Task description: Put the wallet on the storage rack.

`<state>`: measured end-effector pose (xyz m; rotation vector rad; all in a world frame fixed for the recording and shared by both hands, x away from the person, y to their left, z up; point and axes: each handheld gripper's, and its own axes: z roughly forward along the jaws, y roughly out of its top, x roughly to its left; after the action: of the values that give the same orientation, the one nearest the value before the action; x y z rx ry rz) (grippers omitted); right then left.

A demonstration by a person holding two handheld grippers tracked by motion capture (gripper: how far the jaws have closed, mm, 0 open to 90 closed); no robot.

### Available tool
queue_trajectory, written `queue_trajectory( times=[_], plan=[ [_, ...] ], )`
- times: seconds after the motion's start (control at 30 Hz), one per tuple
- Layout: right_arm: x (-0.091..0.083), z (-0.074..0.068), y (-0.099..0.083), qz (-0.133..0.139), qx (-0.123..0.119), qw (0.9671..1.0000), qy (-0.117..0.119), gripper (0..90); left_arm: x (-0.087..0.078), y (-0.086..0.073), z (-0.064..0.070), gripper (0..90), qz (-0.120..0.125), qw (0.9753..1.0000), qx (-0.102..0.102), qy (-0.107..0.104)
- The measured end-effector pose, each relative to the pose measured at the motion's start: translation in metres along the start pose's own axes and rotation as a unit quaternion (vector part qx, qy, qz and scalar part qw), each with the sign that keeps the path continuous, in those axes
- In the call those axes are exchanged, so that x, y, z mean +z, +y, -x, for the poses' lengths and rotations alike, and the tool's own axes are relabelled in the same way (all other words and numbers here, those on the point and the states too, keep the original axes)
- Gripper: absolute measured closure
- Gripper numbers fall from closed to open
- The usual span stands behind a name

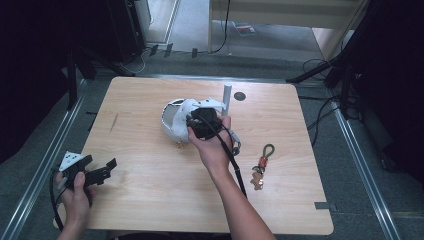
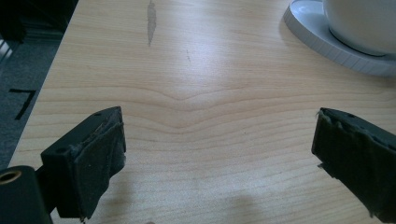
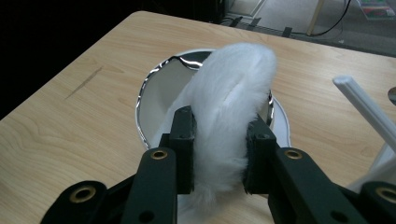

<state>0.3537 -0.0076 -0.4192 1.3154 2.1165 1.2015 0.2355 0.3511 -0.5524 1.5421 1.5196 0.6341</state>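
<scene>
At the centre of the right gripper view, the right hand-held gripper (image 3: 219,158) is clenched on a white fluffy tail (image 3: 231,107) that arches over a white bowl-like dish (image 3: 152,100) mid-worktop (image 1: 150,190). The tail looks light, soft and squashy, best pinched near its thick base. The left hand-held gripper (image 2: 219,154), at the high view's lower left, is released.

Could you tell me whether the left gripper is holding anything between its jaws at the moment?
No, the left gripper stands open, with only the bare wooden table showing between its jaws.
</scene>
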Motion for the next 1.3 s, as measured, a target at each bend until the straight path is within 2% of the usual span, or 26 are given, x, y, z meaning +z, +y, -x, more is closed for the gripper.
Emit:
queue_trajectory(
  times=[0.13, 0.33, 0.57, 0.93, 1.3],
  plan=[
    [0.004, -0.004, 0.005, 0.003, -0.005, 1.0, -0.004, 71.2, 0.0, 0.0, 0.0, 3.5, 0.0, 1.0, 0.0, 0.0],
    [0.019, -0.004, 0.004, -0.017, -0.013, 0.9995, -0.021, 72.3, 0.0, 0.0, 0.0, 3.5, 0.002, 1.0, -0.002, 0.001],
    [0.031, -0.007, 0.004, -0.019, -0.022, 0.999, -0.033, 72.2, 0.0, 0.0, 0.0, 4.0, 0.004, 1.0, -0.003, 0.001],
    [0.044, -0.003, 0.001, -0.03, -0.018, 0.9978, -0.056, 70.9, 0.0, 0.0, 0.001, 4.5, 0.001, 1.0, -0.001, 0.002],
    [0.053, 0.002, 0.0, -0.041, -0.011, 0.9971, -0.064, 69.7, 0.0, 0.0, 0.0, 4.7, 0.001, 1.0, -0.003, 0.003]
  ],
)
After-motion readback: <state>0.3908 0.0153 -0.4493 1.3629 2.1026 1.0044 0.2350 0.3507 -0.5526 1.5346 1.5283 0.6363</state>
